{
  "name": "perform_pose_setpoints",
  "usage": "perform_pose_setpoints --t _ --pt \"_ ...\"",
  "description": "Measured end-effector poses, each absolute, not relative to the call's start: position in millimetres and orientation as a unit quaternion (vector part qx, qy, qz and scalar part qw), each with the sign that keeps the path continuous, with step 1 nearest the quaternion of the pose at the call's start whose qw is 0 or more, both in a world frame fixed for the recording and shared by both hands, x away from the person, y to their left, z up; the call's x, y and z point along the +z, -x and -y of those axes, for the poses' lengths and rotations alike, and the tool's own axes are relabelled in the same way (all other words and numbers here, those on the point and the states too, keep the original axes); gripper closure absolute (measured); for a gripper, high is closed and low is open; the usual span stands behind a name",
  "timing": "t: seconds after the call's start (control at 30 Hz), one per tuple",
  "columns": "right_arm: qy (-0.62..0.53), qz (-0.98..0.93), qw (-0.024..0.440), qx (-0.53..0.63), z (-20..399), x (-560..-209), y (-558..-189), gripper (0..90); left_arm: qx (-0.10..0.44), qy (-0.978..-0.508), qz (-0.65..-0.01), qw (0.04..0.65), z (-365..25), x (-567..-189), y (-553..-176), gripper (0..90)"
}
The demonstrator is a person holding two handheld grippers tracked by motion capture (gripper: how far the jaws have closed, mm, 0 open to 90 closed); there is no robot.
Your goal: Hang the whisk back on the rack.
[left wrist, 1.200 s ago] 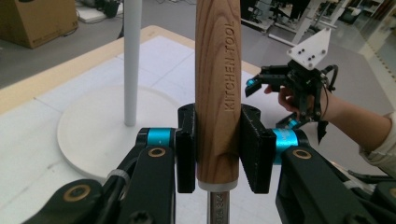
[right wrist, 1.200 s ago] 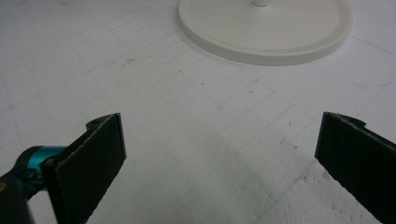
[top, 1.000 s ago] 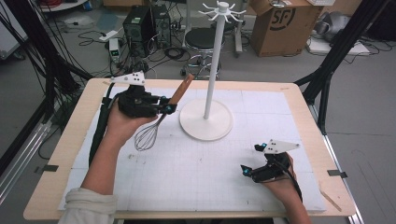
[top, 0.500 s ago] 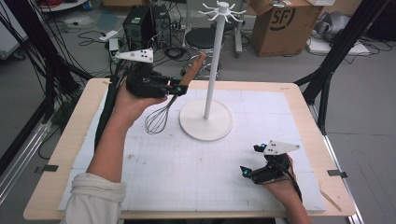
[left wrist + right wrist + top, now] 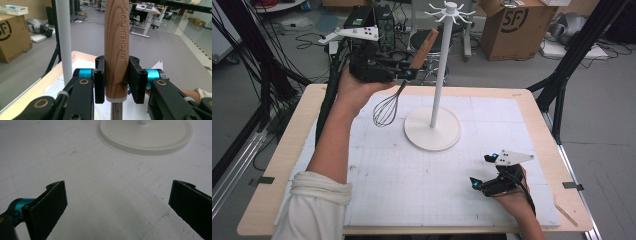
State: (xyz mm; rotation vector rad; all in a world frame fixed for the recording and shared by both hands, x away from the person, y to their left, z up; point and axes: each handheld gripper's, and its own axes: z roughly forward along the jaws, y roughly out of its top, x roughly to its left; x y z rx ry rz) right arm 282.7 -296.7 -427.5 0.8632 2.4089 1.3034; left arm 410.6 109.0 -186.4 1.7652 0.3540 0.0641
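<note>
The left claw [image 5: 408, 74] is clamped on the whisk [image 5: 404, 85], both pads squeezing the wooden handle near its lower end, as the left gripper view makes plain. The handle slants up past the claw toward the stand's white pole [image 5: 439, 75], while the wire balloon hangs below the claw, clear of the tabletop [image 5: 512, 100].

The job looks like hanging this whisk on the hook crown [image 5: 449, 11], which sits above and just beyond the claw. To do it well: bring the handle's top level with a hook prong, keep the pole off to one side so the wood doesn't knock it, and don't slacken the grip until the whisk's weight is truly on a hook. Whether the handle has a loop or hole at its tip, I cannot tell.

The left forearm reaches out long from the near edge, wrist lifted, claw held high and pointing roughly level toward the pole. The right claw [image 5: 482, 172] rests low on the white mat [image 5: 412, 190], well away from the stand's base [image 5: 432, 131], jaws spread wide with nothing between them.
</note>
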Motion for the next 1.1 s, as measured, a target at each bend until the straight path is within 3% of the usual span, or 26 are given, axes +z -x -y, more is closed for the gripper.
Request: perform_pose_setpoints --t 0.43,1.1 --pt "-0.298 -0.830 0.133 0.452 298.6 -427.2 -283.3 0.8 0.044 -0.767 -0.180 0.614 -103.6 -170.0 -427.8 69.9" --pt "-0.299 -0.831 0.130 0.451 298.3 -427.4 -283.3 0.8 0.070 -0.778 -0.215 0.586 -88.6 -179.7 -440.5 70.2"
